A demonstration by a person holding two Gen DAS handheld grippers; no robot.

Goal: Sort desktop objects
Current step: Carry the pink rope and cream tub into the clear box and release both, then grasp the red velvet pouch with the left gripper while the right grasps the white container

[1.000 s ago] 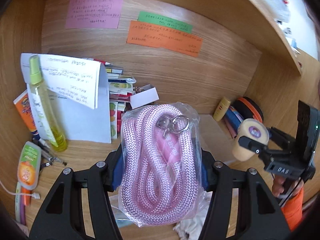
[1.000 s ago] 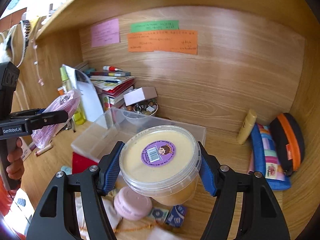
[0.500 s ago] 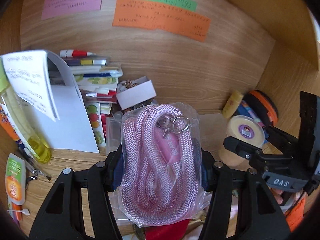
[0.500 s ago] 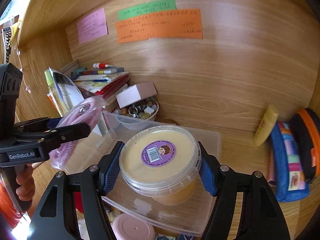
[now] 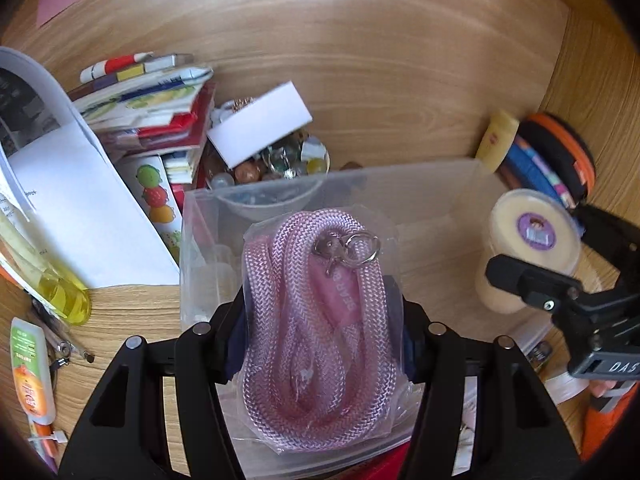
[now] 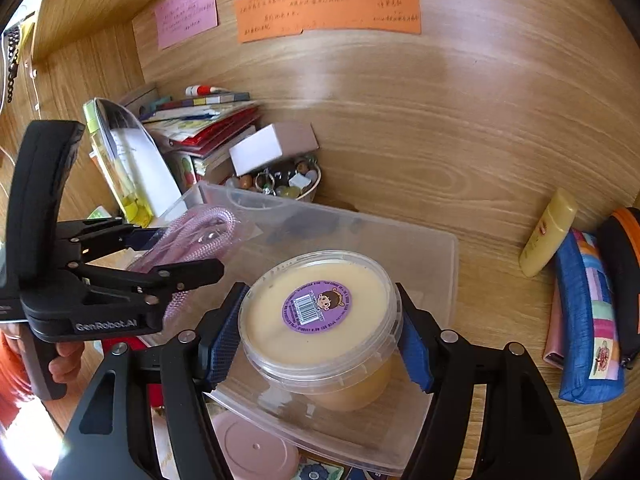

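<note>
My left camera shows the left gripper [image 5: 320, 320] clamped on a bagged pink rope [image 5: 320, 308], held above the near edge of the clear bin [image 5: 420, 184]; the rope blocks the pads. Only the right camera shows the pink lid [image 6: 256, 448] and the red item under the bin's near edge. There the right gripper [image 6: 320, 320] pinches the tub [image 6: 320, 312] by its rim between blue pads [image 6: 224, 336], over the bin's middle. My left hand [image 6: 64, 360] grips its handle at the frame edge, half cut off. The notes [image 6: 328, 4] are too small to read.
</note>
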